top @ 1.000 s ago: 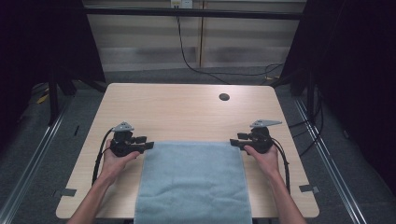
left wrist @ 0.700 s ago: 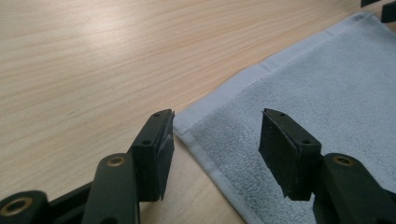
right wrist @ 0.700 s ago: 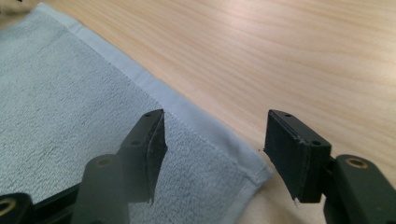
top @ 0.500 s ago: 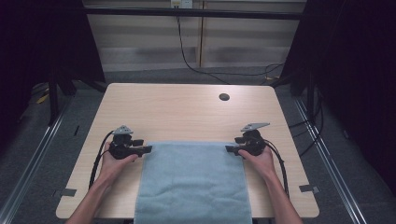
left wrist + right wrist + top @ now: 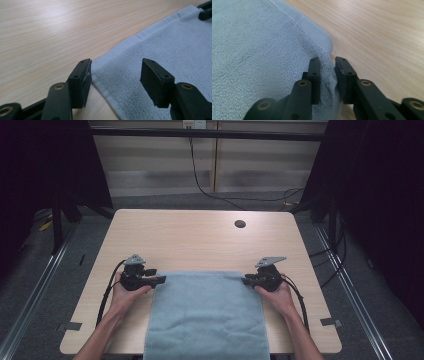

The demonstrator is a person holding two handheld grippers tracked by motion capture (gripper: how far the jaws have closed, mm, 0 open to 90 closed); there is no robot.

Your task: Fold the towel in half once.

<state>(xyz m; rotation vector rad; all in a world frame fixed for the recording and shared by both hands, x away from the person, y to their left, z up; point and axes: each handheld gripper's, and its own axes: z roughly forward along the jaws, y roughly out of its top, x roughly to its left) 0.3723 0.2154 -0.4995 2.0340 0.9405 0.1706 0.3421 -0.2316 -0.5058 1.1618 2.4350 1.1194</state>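
Observation:
A light blue towel (image 5: 207, 315) lies flat on the wooden table (image 5: 200, 240) and hangs over its near edge. My left gripper (image 5: 161, 280) sits at the towel's far left corner. In the left gripper view it (image 5: 116, 62) is open, its jaws have just been opening, and they straddle the towel's (image 5: 175, 45) hemmed corner without pressing it. My right gripper (image 5: 246, 280) is at the far right corner. Its jaws (image 5: 327, 60) have just closed and now pinch a raised fold of the towel (image 5: 257, 45) between the pads.
A dark round hole (image 5: 240, 224) sits in the tabletop at the far right. Bare wood stretches beyond the towel to the far edge. Black cables (image 5: 210, 185) run along the floor behind the table. The right gripper's jaw tips (image 5: 206, 11) show across the towel.
My right gripper has sunk onto the towel's far right corner and its jaws have closed on the cloth. The left hand has barely shifted, with its jaws slightly wider.

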